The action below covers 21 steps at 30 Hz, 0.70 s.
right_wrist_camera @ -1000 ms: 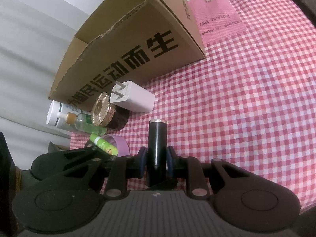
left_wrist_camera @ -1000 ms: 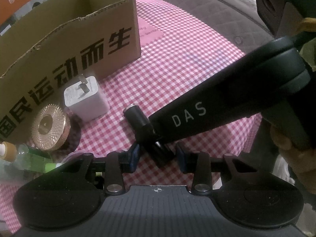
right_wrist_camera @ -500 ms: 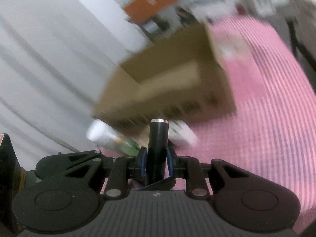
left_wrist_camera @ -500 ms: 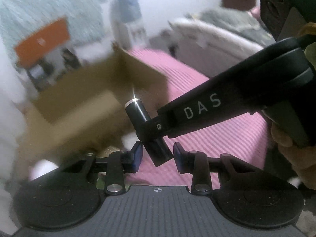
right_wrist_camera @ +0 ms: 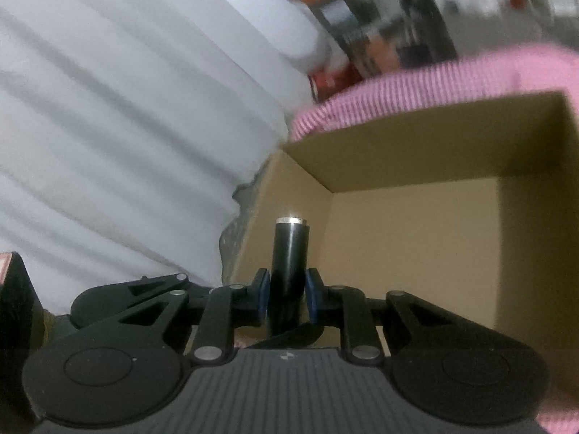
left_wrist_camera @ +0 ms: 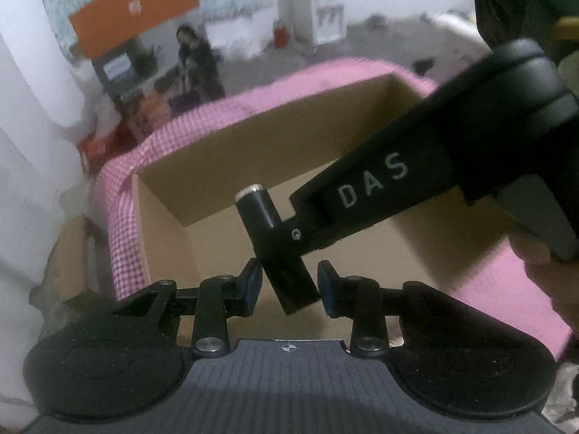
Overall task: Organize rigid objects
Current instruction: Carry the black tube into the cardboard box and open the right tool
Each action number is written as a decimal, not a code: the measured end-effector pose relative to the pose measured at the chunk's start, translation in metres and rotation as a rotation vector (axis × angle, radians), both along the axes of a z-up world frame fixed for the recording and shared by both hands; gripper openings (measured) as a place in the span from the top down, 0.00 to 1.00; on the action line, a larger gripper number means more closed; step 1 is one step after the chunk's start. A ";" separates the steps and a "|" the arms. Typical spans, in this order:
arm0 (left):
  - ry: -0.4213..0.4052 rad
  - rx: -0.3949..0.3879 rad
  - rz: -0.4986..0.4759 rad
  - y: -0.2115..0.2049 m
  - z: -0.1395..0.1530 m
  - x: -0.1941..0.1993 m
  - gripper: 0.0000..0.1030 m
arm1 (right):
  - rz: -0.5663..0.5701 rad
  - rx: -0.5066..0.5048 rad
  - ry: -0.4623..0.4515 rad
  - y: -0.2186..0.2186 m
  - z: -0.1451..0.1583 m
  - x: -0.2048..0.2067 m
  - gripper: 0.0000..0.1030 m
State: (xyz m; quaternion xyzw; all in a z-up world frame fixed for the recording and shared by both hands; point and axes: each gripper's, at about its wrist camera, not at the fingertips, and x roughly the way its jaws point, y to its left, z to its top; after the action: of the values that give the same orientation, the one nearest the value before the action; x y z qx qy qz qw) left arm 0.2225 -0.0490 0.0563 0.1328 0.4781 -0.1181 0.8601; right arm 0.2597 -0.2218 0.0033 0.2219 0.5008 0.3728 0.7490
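While over box [right_wrist_camera: 416,238], tube [right_wrist_camera: 289,271] (black) in right tongs [right_wrist_camera: 287,296]

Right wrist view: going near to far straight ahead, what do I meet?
Right gripper shut on the black tube → open cardboard box, its floor then its far wall → pink checked cloth → blurred room background.

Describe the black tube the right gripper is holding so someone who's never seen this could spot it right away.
Find the open cardboard box on the pink checked cloth. In front of it, the right gripper clamps a black tube. Its silver end cap marks it out.
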 end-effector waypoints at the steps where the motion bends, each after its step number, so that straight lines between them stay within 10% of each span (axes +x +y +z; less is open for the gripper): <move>1: 0.025 0.006 0.012 0.003 -0.006 0.008 0.68 | 0.006 -0.007 0.032 0.007 -0.011 0.013 0.78; 13: 0.115 0.098 0.071 0.019 -0.035 0.048 0.62 | 0.018 -0.025 0.152 0.055 -0.065 0.072 0.79; 21: 0.030 0.085 0.066 0.021 -0.010 0.035 0.45 | -0.018 0.015 0.115 0.043 -0.052 0.064 0.78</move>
State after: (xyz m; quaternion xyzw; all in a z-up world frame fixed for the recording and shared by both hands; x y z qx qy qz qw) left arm 0.2576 -0.0276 0.0459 0.1519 0.4994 -0.0713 0.8499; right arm 0.3240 -0.1792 -0.0487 0.2532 0.5383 0.3564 0.7205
